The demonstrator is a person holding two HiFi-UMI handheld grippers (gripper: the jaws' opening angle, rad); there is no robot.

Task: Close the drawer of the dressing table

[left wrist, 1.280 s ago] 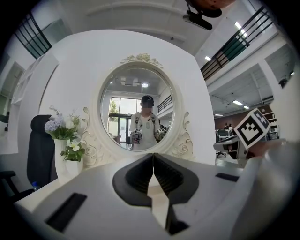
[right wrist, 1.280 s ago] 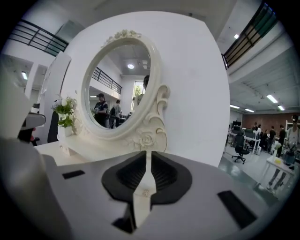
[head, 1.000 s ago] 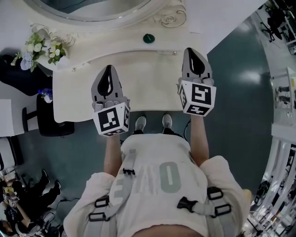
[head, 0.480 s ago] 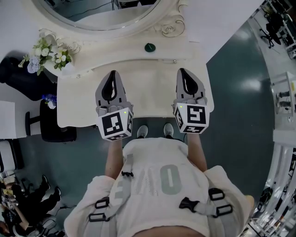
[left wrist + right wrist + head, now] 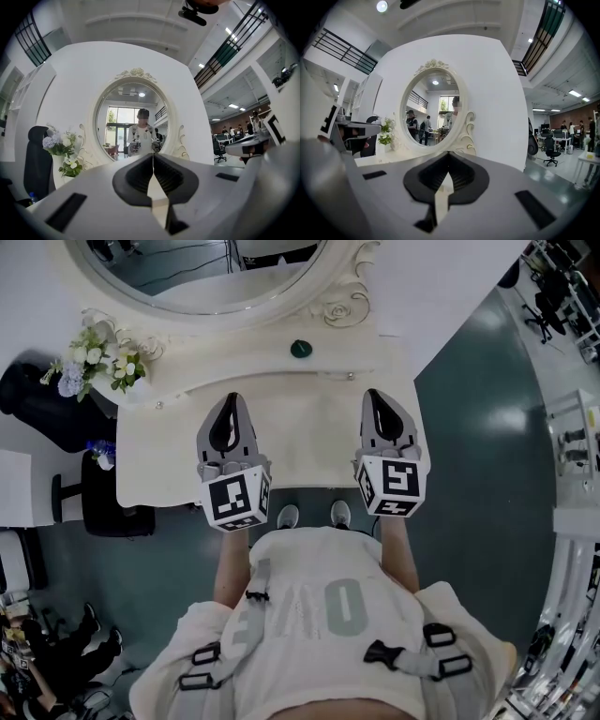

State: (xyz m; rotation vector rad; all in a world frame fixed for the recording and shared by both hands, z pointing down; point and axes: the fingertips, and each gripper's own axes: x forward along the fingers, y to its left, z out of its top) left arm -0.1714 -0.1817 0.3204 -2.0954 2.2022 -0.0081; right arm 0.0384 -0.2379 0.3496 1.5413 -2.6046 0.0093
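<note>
Hovering over the dressing table [image 5: 309, 432], left gripper [image 5: 231, 396] and right gripper [image 5: 373, 392] are pressed shut, empty (drawer unseen from above). Flowers [image 5: 94, 354] stand back-left; a small green object [image 5: 300, 348] sits near the mirror [image 5: 216, 277].

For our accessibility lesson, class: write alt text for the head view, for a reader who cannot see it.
Seen from above, a person holds the left gripper and right gripper, both shut and empty, over a cream dressing table. An oval mirror stands behind it, flowers at left.
</note>
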